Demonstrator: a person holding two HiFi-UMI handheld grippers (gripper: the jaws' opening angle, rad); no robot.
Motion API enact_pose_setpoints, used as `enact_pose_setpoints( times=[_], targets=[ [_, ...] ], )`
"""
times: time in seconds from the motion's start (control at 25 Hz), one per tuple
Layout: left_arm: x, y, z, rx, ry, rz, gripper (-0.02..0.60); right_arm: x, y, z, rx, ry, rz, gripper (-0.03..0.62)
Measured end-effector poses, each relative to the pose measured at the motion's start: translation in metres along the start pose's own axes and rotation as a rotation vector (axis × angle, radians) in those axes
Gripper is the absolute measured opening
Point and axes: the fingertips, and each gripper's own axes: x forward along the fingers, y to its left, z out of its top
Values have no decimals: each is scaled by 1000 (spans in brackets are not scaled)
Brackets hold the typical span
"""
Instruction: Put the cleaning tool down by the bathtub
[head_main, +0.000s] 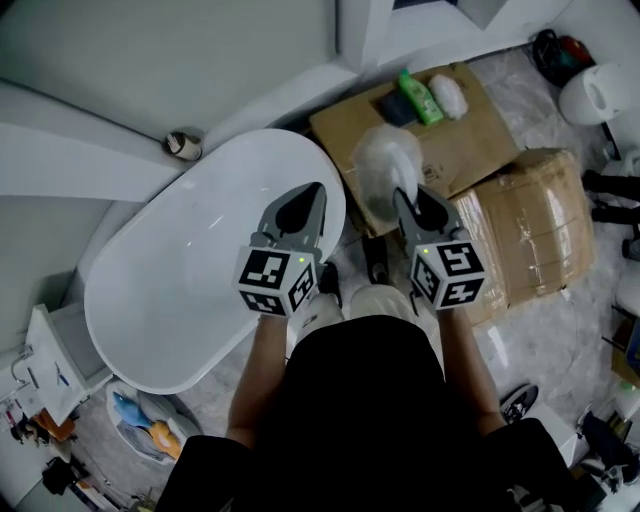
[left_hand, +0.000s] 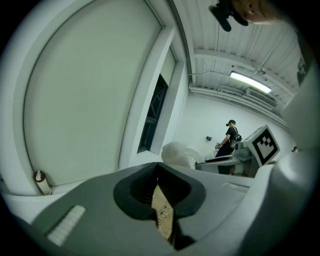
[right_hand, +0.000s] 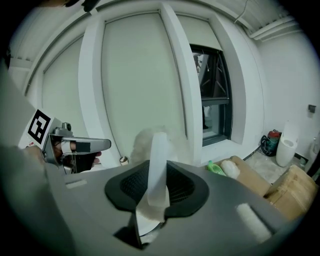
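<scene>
One fluffy white cleaning tool is clamped by its pale handle in the right gripper, held up between one white bathtub and two cardboard boxes. The left gripper, jaws together on nothing, hangs over the tub's rim. One green bottle lies on the farther box.
</scene>
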Motion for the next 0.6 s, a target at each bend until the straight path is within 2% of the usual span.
enact_pose_setpoints(
  times=[0.6],
  targets=[
    [49, 19, -26, -103, 20, 234, -2, 84, -57, -38, -53, 165, 151, 92]
  ],
)
